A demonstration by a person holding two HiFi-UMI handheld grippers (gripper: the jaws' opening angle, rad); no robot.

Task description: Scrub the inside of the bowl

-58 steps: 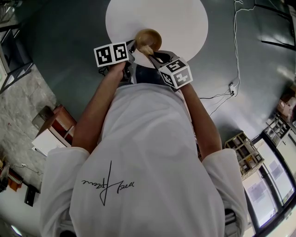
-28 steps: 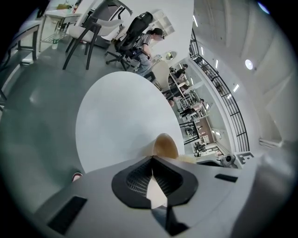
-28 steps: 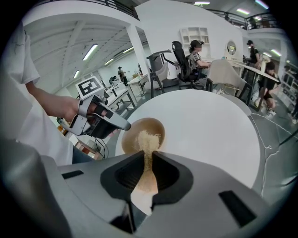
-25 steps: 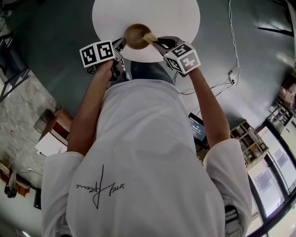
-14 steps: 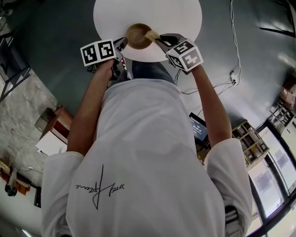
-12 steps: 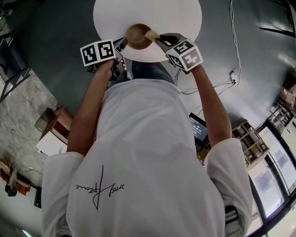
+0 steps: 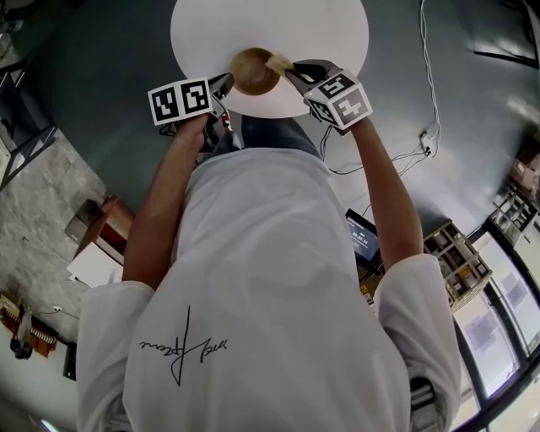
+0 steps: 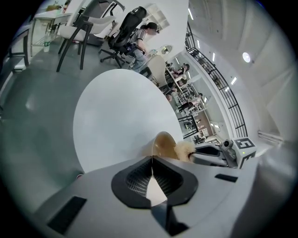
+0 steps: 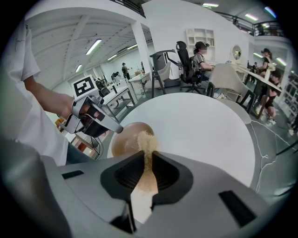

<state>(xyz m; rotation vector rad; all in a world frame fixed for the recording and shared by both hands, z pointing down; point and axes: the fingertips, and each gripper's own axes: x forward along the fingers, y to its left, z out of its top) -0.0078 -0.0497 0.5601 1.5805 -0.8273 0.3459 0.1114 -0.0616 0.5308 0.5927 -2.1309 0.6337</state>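
A brown wooden bowl is held over the near edge of the round white table. My left gripper is shut on the bowl's rim and holds the bowl tilted, its inside towards the right gripper. My right gripper is shut on a pale fibrous scrubber. The scrubber's tufted end lies against the inside of the bowl at its right side. From the left gripper view the tuft shows at the bowl's opening, with the right gripper behind it.
Office chairs and desks with seated people stand beyond the table. A white cable runs across the grey floor to a plug at the right. Shelving and boxes stand at the person's right.
The scrubber's tuft has gone from the bowl's near edge to its right side since the earliest frame. Over the last second both grippers and the bowl have hardly moved.
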